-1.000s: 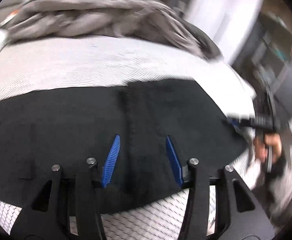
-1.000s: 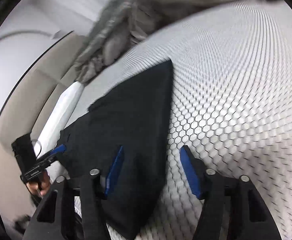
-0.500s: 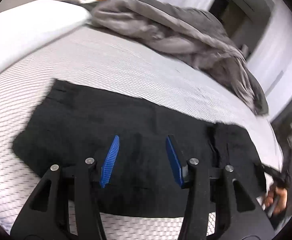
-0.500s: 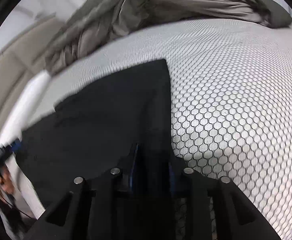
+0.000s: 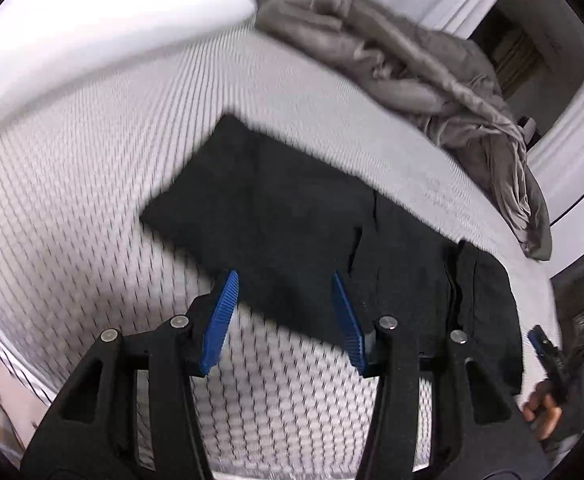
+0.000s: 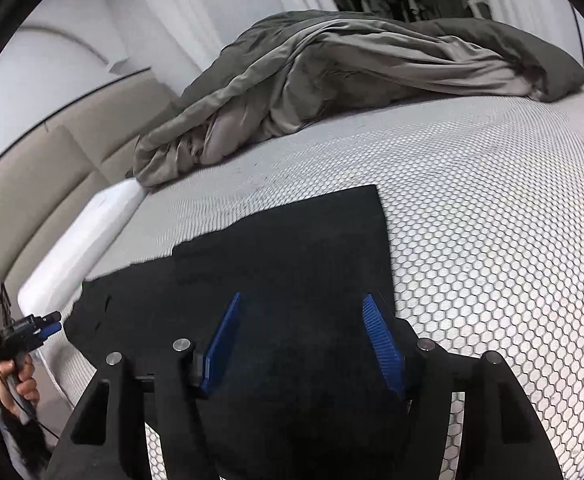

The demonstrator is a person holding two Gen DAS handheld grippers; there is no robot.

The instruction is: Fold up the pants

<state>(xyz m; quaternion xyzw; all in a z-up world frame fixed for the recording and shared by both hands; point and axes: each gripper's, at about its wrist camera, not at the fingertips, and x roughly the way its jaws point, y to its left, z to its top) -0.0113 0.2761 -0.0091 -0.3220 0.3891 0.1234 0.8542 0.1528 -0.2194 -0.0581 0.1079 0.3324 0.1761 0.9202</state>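
Pants [image 6: 283,272], black, lie flat along the near edge of the honeycomb-patterned mattress [image 6: 492,208], with the grey duvet [image 6: 352,84] bunched well behind. Half a second ago the right gripper [image 6: 304,344] was pinched down on the cloth; its jaws have just been opening and now stand wide above the fabric, nothing clamped. The left gripper [image 5: 279,316], half open and empty, has swung over toward the pants' other end. It looks like one fold is laid and released, the next grasp not yet taken.
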